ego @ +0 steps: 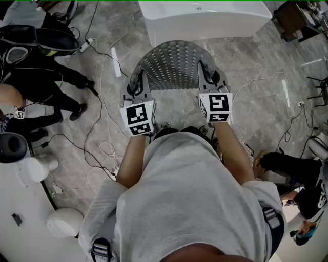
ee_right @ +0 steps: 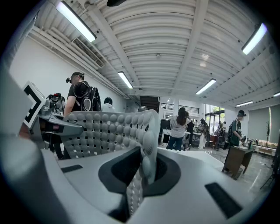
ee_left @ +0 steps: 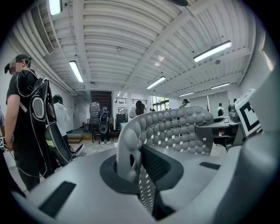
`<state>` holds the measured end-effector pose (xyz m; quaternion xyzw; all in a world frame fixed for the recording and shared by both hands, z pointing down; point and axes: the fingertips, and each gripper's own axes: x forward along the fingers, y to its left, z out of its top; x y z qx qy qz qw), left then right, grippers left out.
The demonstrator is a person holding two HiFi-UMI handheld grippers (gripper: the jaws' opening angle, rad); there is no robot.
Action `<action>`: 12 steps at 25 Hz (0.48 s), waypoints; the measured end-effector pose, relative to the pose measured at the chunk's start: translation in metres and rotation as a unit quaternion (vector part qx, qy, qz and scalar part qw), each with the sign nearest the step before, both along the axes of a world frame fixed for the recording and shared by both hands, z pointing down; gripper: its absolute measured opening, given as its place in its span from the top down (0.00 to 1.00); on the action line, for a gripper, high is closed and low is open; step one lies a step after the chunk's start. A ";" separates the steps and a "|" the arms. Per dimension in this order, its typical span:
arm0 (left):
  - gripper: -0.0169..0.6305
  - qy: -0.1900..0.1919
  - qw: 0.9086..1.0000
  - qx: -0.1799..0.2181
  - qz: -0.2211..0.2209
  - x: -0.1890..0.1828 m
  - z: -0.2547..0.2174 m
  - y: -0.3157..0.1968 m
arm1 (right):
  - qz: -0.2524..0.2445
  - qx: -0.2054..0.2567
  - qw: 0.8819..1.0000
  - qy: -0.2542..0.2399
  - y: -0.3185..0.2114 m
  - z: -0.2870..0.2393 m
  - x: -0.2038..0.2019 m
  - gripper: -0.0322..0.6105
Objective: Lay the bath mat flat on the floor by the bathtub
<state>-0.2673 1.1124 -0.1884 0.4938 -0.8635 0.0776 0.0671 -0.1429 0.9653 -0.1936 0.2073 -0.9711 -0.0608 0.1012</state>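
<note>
The bath mat (ego: 171,64) is grey, perforated and studded with round bumps. It is held up off the floor in front of the person, bowed into an arch between the two grippers. My left gripper (ego: 137,86) is shut on the mat's left edge, and my right gripper (ego: 207,77) is shut on its right edge. In the left gripper view the mat (ee_left: 183,129) curves away to the right from the pinched jaws (ee_left: 139,175). In the right gripper view the mat (ee_right: 105,129) curves off to the left from the jaws (ee_right: 139,177). The white bathtub (ego: 205,18) stands just beyond the mat.
The floor is grey marble tile (ego: 256,102) with white and black cables (ego: 100,138) trailing across it. People in dark clothes (ego: 46,77) stand at the left and another person (ego: 300,176) at the right. White rounded equipment (ego: 33,169) sits at the lower left, dark furniture (ego: 292,15) at the top right.
</note>
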 end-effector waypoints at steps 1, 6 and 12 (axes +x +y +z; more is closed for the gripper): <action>0.93 0.002 1.000 0.000 0.003 -0.002 0.002 0.002 | 0.002 0.001 1.000 0.000 0.003 0.001 -0.002 0.91; 0.93 0.008 1.000 -0.005 0.017 -0.012 0.014 0.012 | 0.004 -0.010 1.000 -0.009 0.018 0.010 -0.008 0.91; 0.93 0.035 0.999 -0.025 0.027 -0.020 0.037 0.012 | 0.000 -0.038 0.999 -0.006 0.018 0.030 -0.001 0.91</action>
